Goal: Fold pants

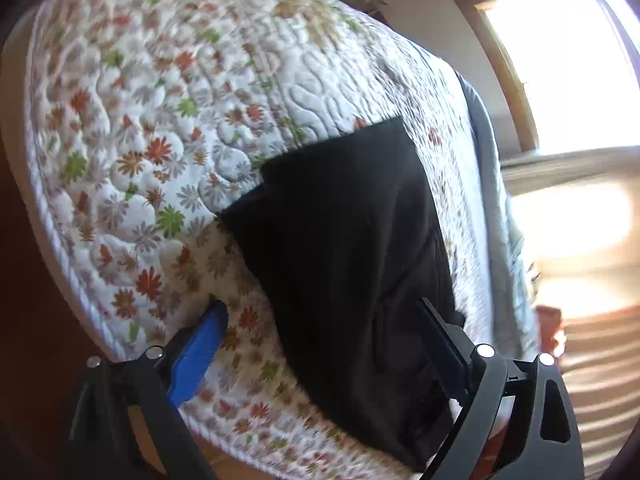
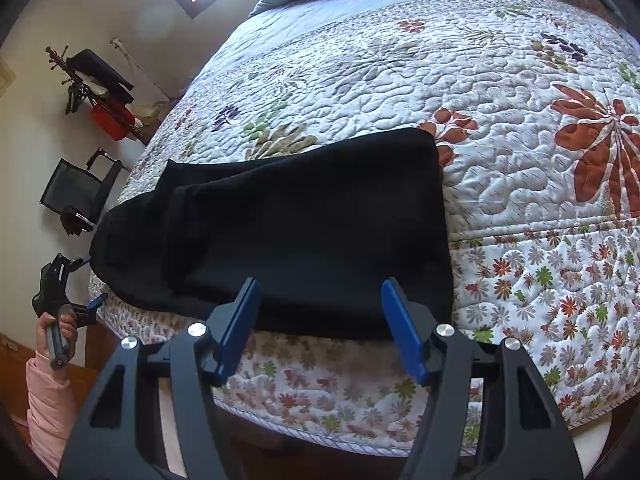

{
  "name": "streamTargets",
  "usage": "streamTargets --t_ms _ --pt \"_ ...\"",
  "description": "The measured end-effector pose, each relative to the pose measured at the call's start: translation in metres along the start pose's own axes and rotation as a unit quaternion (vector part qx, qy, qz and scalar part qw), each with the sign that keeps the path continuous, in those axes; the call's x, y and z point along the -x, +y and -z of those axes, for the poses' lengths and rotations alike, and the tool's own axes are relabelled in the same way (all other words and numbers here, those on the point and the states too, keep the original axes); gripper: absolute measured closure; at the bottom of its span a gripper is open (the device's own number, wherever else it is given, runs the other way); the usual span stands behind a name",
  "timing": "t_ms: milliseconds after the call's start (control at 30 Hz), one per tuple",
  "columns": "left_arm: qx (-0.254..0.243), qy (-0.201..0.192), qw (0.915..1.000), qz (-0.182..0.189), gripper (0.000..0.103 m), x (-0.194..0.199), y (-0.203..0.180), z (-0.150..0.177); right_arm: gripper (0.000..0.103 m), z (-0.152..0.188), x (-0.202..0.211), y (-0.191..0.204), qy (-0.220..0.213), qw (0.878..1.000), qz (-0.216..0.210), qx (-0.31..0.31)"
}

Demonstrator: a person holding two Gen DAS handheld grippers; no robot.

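Black pants (image 2: 304,224) lay on the quilt (image 2: 500,184) at the near edge of the bed, already doubled over: one layer sat on another, and the lower layer stuck out past it toward the far end, by the wall. The fold looked roughly square but not tidy. Judged partway through the task; at least one more fold seemed needed to make a compact bundle.

Right claw (image 2: 320,320) hung just above the near edge of the pants, angled down. Blue pads stood moderately wide, nothing between them, cloth lying free beneath. Likely placed there for a fresh pinch on the near edge.

Left claw (image 1: 320,344) stood wide and empty too. Its blue pad (image 1: 196,356) hovered over bare quilt beside the pants, while the other finger sat over the black cloth. In the right wrist view the same claw showed off the bed's corner, gripped in a hand (image 2: 60,332) with a pink sleeve (image 2: 46,404) below it. Its view was smeared, so whether the finger touched cloth I could not tell. Probably lining up on the uneven end of the pants, the end most in need of squaring.

Pants dark throughout; seams and waistband could not be made out.
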State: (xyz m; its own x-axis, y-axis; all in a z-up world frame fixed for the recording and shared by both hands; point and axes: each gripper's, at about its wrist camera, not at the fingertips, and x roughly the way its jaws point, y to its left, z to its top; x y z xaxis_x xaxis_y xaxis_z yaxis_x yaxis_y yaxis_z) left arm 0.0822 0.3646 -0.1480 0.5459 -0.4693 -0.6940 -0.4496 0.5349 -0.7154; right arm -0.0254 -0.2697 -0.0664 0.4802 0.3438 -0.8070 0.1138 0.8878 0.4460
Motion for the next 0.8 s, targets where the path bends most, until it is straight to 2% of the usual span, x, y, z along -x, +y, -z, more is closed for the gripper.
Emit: streamTargets --t_ms 167,200,367,567,633,667,700,800 --pt "0.025 0.002 0.9987 0.044 0.011 -0.005 0.006 -0.017 0.04 0.001 -0.009 -0.005 0.008 1.0 0.005 -0.006" --pt "0.029 0.004 0.9981 0.055 0.015 -0.005 0.005 -0.016 0.04 0.001 -0.01 -0.006 0.008 1.0 0.005 -0.005" --pt "0.037 0.007 0.9943 0.1 0.016 -0.011 -0.001 -0.016 0.039 0.0 -0.015 -0.006 0.009 1.0 0.007 0.0" --pt "0.073 0.018 0.9942 0.077 0.019 -0.024 0.015 -0.012 0.038 -0.001 -0.02 -0.007 0.012 1.0 0.008 0.004" --pt "0.068 0.008 0.9953 0.068 0.039 -0.021 0.01 -0.011 0.038 0.001 -0.021 -0.007 0.012 1.0 0.006 0.008" --pt "0.068 0.007 0.9955 0.066 0.056 -0.02 0.008 -0.01 0.038 0.001 -0.021 -0.007 0.012 1.0 0.005 0.01" --pt "0.071 0.005 0.9948 0.073 0.065 -0.021 0.007 -0.009 0.038 0.001 -0.022 -0.008 0.013 1.0 0.004 0.01" --pt "0.07 -0.006 0.9949 0.072 0.075 -0.022 0.007 -0.004 0.037 0.001 -0.023 -0.009 0.012 1.0 0.0 0.008"
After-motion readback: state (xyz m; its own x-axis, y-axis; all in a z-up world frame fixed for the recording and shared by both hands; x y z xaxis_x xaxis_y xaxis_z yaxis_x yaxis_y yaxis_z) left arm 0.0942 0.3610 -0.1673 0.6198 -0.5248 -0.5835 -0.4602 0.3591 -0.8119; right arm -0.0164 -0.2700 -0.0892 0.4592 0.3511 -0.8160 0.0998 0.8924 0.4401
